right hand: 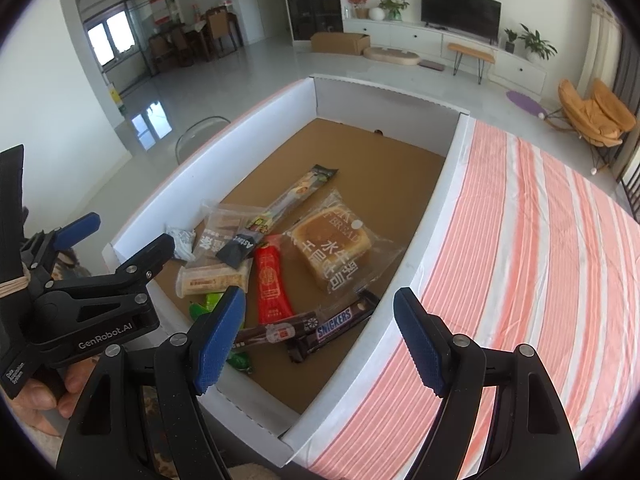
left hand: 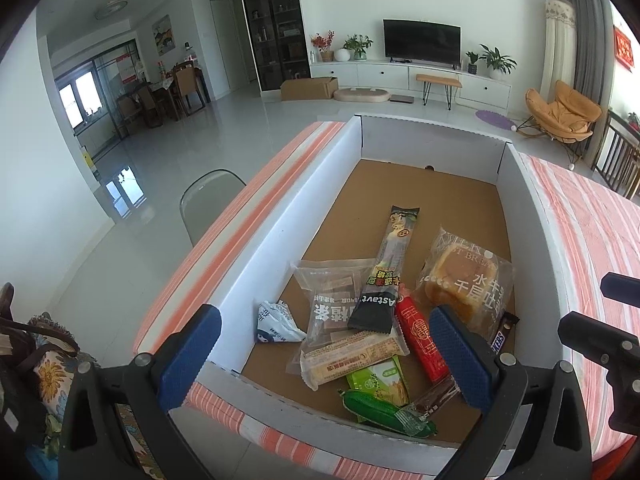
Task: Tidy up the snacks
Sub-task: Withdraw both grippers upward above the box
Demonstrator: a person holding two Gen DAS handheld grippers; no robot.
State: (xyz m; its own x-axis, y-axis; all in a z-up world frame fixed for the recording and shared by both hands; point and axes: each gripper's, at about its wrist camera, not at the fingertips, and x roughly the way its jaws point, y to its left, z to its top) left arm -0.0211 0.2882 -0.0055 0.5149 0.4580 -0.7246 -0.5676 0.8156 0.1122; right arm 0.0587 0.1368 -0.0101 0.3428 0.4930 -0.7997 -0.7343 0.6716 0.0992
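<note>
In the white box [right hand: 420, 200] on my striped desk [right hand: 540, 260], the bread packet [right hand: 332, 248] at its middle is soft and crushable; I'd pinch its sealed edge. Nearer me, the Snickers bar [right hand: 332, 326] is stiff and slippery. Both my hand-held grippers, left [left hand: 324, 354] and right [right hand: 320, 340], gape empty.

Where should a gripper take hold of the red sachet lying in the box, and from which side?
Best guess: grip the red sachet across its narrow width near the middle, coming from above. It lies flat on the box floor with its long edges mostly exposed, while the Astavt pack crowds its upper tip.
</note>
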